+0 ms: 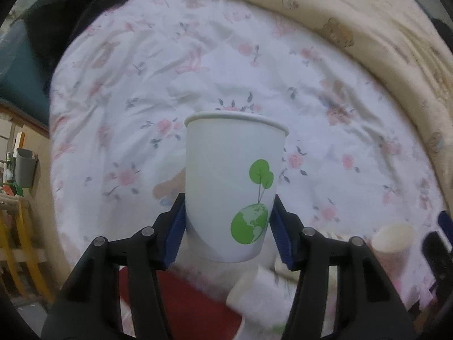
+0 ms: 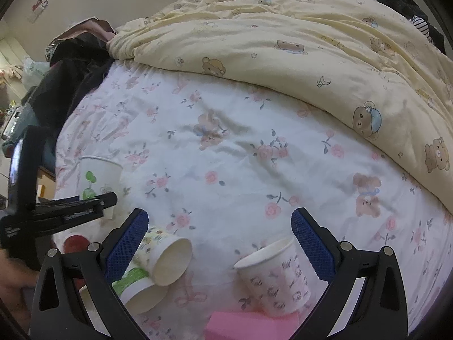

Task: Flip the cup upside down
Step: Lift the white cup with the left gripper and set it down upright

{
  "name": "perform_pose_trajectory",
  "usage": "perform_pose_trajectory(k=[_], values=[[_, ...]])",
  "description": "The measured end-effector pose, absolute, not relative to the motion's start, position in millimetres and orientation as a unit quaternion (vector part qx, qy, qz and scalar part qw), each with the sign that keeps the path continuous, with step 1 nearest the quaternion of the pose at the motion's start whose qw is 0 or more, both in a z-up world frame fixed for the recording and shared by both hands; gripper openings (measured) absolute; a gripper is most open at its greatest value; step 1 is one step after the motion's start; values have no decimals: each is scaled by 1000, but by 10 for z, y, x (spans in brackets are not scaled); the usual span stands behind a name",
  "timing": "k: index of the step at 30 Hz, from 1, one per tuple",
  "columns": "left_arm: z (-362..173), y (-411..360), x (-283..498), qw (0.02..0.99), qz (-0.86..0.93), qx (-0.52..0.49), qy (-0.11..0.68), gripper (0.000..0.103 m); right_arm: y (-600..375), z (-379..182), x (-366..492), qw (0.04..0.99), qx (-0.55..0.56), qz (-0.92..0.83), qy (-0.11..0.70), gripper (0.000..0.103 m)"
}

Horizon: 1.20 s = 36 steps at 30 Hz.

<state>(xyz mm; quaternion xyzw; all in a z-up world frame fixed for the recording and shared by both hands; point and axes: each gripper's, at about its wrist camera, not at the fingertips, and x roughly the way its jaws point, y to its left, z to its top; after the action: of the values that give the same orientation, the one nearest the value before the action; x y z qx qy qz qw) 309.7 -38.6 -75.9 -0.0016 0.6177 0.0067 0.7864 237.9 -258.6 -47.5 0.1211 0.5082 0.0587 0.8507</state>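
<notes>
Cup is clamped upright by left gripper, lifted over bed; inversion pending, wrist roll needed. Right gripper is released, at 3 o'clock.

pink block cut off at bottom edge, cups below left tool blurred

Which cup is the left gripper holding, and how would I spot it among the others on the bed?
Start at the white floral bedsheet. At its left edge the left gripper holds a white paper cup upright by its lower part, mouth up. It alone carries a green globe with a sprouting tree; the cup with pink markings and the pastel-patterned cup lie tipped nearer the right gripper.
</notes>
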Motion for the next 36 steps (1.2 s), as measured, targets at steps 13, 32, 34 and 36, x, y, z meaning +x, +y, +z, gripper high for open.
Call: perform_pose_trajectory(k=[13, 32, 34, 36], values=[[-143, -315, 1833, 792, -13, -68, 606, 52, -2473, -93, 1475, 862, 103, 111, 484, 103], [-700, -439, 495, 752, 14, -144, 643, 53, -2795, -301, 354, 860, 103, 106, 489, 103], [-785, -483, 431, 751, 20, -142, 644, 53, -2817, -336, 320, 859, 102, 103, 490, 103], [-894, -496, 383, 743, 26, -153, 650, 53, -2827, -368, 301, 859, 102, 100, 492, 103]])
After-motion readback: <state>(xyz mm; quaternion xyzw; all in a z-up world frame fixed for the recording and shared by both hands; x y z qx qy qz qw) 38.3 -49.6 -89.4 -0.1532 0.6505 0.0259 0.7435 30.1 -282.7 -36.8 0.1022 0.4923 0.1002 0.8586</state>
